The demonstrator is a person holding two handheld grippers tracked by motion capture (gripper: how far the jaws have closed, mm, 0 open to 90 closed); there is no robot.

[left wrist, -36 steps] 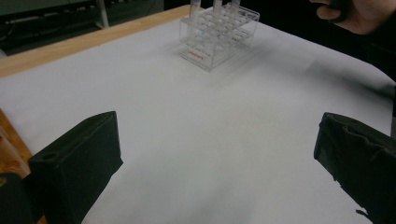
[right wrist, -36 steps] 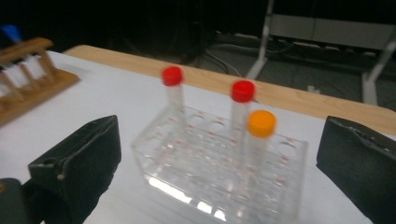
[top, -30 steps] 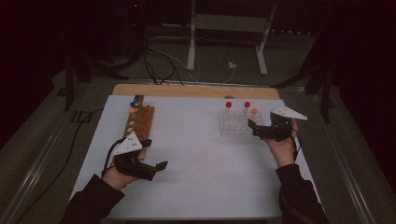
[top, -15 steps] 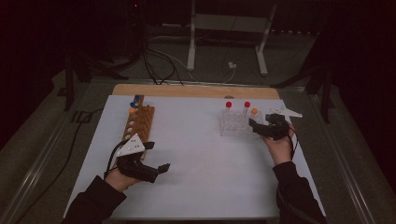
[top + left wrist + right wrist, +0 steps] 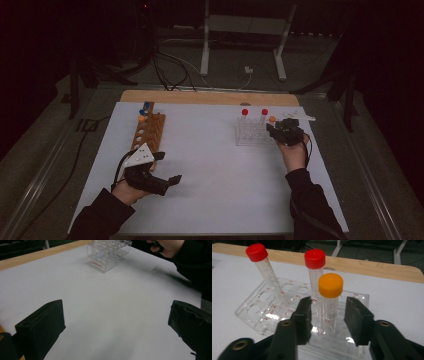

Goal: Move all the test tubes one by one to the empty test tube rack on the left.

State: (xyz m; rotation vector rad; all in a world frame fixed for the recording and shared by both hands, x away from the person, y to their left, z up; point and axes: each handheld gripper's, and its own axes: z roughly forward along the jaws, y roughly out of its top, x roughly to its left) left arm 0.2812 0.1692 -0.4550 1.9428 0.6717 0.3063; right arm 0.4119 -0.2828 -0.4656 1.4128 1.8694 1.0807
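Observation:
A clear plastic rack point(image 5: 250, 134) point(image 5: 262, 310) stands at the right of the white table and holds two red-capped tubes point(image 5: 257, 252) point(image 5: 315, 258) and an orange-capped tube point(image 5: 330, 286) point(image 5: 272, 119). My right gripper point(image 5: 328, 307) point(image 5: 274, 130) reaches in at the rack's right end. Its jaws have just been closing and stand either side of the orange-capped tube, with a small gap left on each side. My left gripper point(image 5: 171, 167) point(image 5: 117, 315) rests near the front left of the table, wide open with nothing between its jaws.
A wooden rack point(image 5: 150, 132) with a blue-capped tube point(image 5: 146, 106) and an orange-capped tube point(image 5: 142, 119) stands at the left, just behind my left gripper. A wooden strip point(image 5: 210, 97) edges the table's far side. The clear rack point(image 5: 108, 255) lies across from the left gripper.
The right gripper has moved in and down toward the clear rack, and its jaws have narrowed around the orange-capped tube. The left hand has stayed put.

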